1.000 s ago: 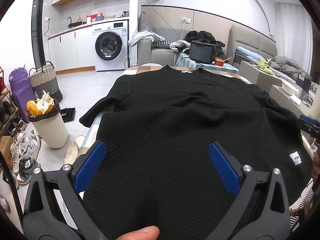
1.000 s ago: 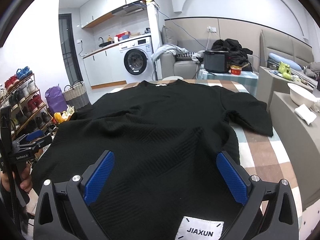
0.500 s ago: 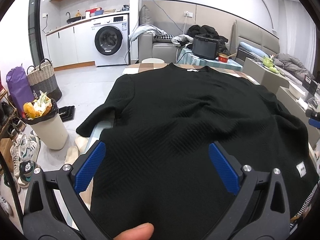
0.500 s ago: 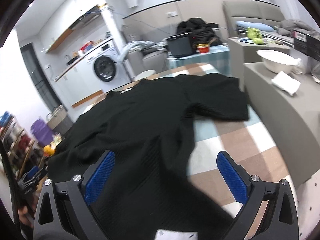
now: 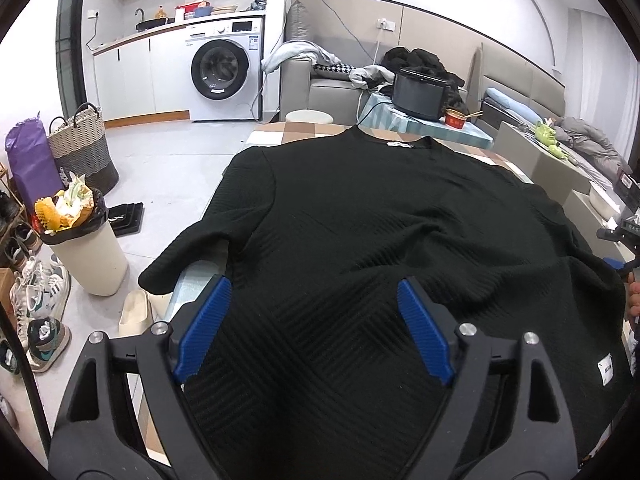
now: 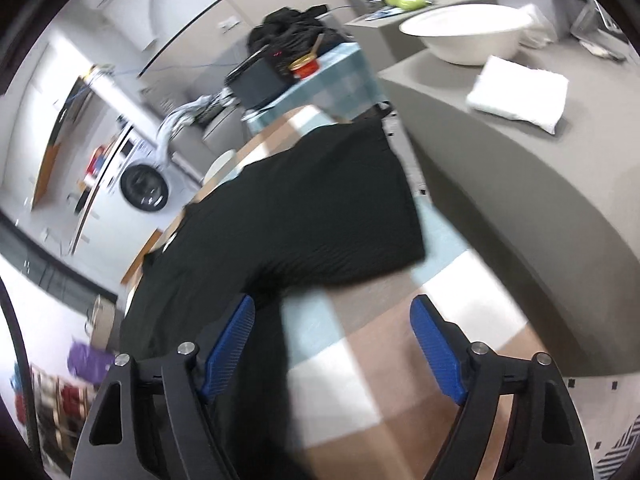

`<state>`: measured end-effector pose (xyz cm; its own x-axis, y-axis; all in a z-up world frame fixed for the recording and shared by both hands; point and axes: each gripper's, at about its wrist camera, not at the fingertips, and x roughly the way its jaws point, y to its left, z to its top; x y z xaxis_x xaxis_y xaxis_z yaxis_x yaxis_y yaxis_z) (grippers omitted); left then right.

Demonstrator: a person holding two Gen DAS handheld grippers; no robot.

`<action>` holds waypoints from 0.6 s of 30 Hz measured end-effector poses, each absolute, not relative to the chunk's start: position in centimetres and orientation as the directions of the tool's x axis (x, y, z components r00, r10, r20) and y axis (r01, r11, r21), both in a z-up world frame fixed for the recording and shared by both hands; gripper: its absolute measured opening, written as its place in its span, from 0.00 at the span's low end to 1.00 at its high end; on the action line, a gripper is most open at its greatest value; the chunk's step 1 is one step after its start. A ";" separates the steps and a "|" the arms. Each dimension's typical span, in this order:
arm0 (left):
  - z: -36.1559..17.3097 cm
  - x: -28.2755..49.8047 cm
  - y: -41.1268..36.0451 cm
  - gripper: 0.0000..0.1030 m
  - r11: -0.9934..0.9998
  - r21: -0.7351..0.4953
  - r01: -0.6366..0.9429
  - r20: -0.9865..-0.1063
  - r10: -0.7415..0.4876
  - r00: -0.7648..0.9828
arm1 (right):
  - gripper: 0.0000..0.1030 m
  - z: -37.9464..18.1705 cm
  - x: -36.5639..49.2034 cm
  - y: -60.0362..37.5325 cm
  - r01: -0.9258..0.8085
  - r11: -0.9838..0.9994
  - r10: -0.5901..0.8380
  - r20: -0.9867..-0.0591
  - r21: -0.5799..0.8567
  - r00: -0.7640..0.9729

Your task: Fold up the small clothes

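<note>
Checked worktop (image 6: 384, 344) carries a black top (image 5: 380, 240) — washing machine (image 5: 224, 76) at 11 o'clock; right view alone shows a white basin (image 6: 464, 36). Left gripper (image 5: 312, 320) and right gripper (image 6: 336, 344) — spread, closing, pinching nothing.

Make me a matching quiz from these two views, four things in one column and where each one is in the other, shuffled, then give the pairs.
1. black shirt
2. white basin
3. bin
4. washing machine

A. on the grey counter
B. under the kitchen worktop
C. spread on the checked table
D. on the floor, left of the table

Pairs: 1-C, 2-A, 3-D, 4-B
</note>
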<state>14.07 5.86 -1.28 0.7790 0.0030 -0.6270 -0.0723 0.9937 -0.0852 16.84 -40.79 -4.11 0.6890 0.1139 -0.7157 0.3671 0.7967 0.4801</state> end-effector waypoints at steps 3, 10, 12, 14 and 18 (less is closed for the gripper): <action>-1.6 14.6 5.9 0.81 0.993 -0.085 -0.081 -0.634 0.008 0.773 | 0.74 -4.7 18.1 -41.8 0.389 0.808 0.076 -0.733 0.443 0.676; -2.4 15.9 5.4 0.81 0.994 -0.081 -0.076 -0.651 0.005 0.759 | 0.62 -6.0 20.2 -43.6 0.395 0.788 0.105 -0.735 0.472 0.669; -2.6 16.2 5.1 0.81 0.994 -0.079 -0.071 -0.652 0.002 0.758 | 0.53 -5.9 20.8 -43.4 0.409 0.797 0.075 -0.744 0.445 0.663; -2.6 16.4 4.9 0.81 0.994 -0.081 -0.068 -0.651 -0.001 0.759 | 0.29 -6.0 21.6 -43.3 0.435 0.813 0.024 -0.768 0.387 0.640; -2.6 16.8 4.6 0.81 0.995 -0.083 -0.059 -0.641 -0.008 0.767 | 0.15 -5.5 22.3 -43.2 0.443 0.828 -0.016 -0.774 0.345 0.633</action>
<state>16.77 4.64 -2.60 0.7673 -0.0077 -0.6413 -0.0591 0.9948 -0.0827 22.34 -43.18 -5.52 0.6331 -0.0163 -0.7739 0.4426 0.8278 0.3447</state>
